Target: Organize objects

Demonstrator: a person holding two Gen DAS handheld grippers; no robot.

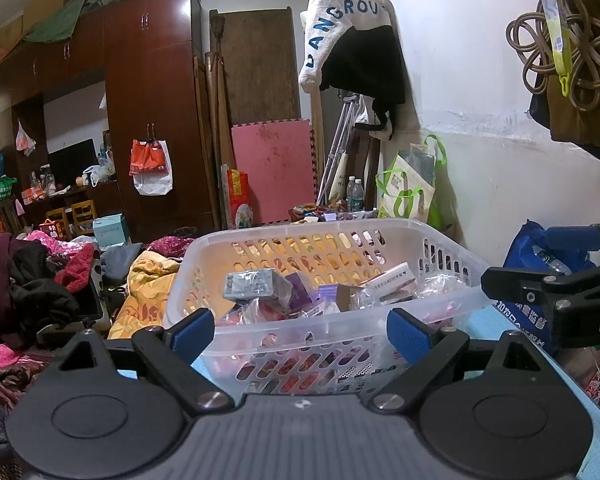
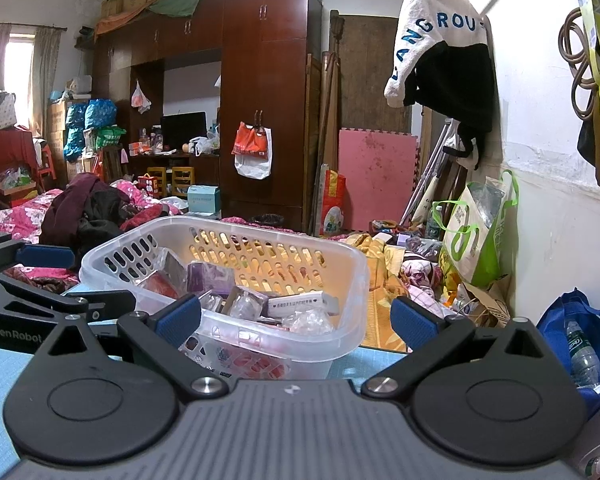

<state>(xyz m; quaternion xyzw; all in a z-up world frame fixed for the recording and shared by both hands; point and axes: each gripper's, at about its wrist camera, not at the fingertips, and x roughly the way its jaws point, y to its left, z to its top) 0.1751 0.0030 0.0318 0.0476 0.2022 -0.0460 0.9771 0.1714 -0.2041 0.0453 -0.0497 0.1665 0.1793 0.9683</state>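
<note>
Two hand-held grippers face a clear perforated plastic basket (image 1: 324, 280) on a light-blue surface (image 2: 4, 364) in a cluttered bedroom. The left gripper (image 1: 300, 330) has its blue-padded fingers spread wide with nothing between them, the basket's near wall straight ahead, just past the fingertips. The right gripper (image 2: 296, 322) is likewise spread and holds nothing; the basket's corner sits ahead and slightly to its left.

The basket already holds a jumble: a grey barcoded packet (image 1: 252, 284), a purple box (image 2: 211, 278), a white printed carton (image 2: 302, 304) and crinkled clear-wrapped sachets (image 2: 312, 322), all heaped loosely, not stacked. That fits either a collection in progress or a finished gather.

Each gripper appears at the edge of the other's view, so the two flank the basket, seemingly placed to steady or reach into it. A blue bag (image 2: 580, 340) with a water bottle lies ahead-right of the right gripper.
</note>
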